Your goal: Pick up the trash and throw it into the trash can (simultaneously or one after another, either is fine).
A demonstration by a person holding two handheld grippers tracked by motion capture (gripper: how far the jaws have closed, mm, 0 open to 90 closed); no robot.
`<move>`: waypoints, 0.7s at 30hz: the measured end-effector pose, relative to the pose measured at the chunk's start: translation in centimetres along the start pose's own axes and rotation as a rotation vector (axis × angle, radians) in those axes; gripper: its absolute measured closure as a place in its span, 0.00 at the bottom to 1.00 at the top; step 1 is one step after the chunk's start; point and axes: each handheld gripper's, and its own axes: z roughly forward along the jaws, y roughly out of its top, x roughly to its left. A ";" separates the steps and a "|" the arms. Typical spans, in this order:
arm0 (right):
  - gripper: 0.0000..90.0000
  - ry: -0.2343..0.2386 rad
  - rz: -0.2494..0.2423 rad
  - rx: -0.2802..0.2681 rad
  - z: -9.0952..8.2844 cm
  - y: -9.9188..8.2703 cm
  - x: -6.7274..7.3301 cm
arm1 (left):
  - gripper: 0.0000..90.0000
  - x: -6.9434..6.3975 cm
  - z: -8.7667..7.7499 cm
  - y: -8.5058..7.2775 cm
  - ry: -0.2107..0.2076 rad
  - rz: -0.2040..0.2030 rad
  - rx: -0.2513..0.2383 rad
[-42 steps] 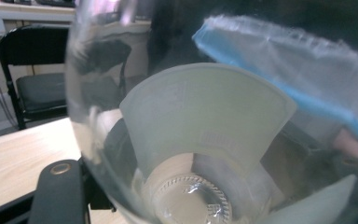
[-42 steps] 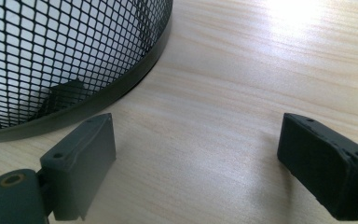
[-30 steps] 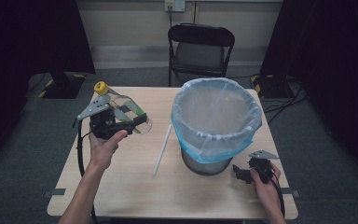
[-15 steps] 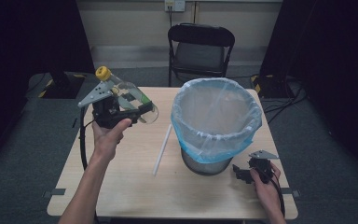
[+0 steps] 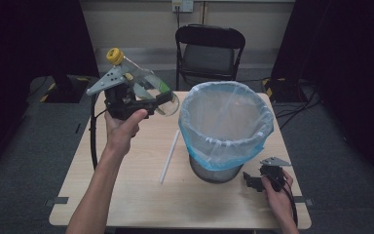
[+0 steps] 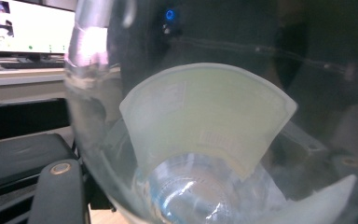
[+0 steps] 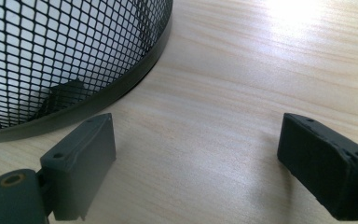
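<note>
The left tongs (image 5: 143, 100) were raised above the far left part of the surface (image 5: 126, 195), pinching a clear plastic bottle (image 5: 143, 87) around its body. The bottle lay tilted, its long axis running from the yellow cap (image 5: 115, 55) at the upper left down to its base at the right, and that base pointed toward the bin (image 5: 226, 129). The bin, a black mesh basket lined with a pale blue bag (image 5: 224, 146), stood just to the right of the bottle and lower, its open mouth well within reach of the left hand (image 5: 121, 129). The likely next move was to carry the bottle rightward over the rim and let go. The left hand was plainly the nearer one.

The right tongs (image 5: 253, 181) rested low on the surface by the bin's near right side, spread wide and empty. A white straw (image 5: 169, 156) lay on the surface between the two hands.

In the left gripper view the bottle's label (image 6: 205, 116) showed pale green with faint print, too blurred to read.
</note>
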 end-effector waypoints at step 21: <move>0.12 0.000 0.001 0.000 0.0 0.0 0.0 | 0.31 -3.3 6.3 1.8 -0.150 0.004 0.031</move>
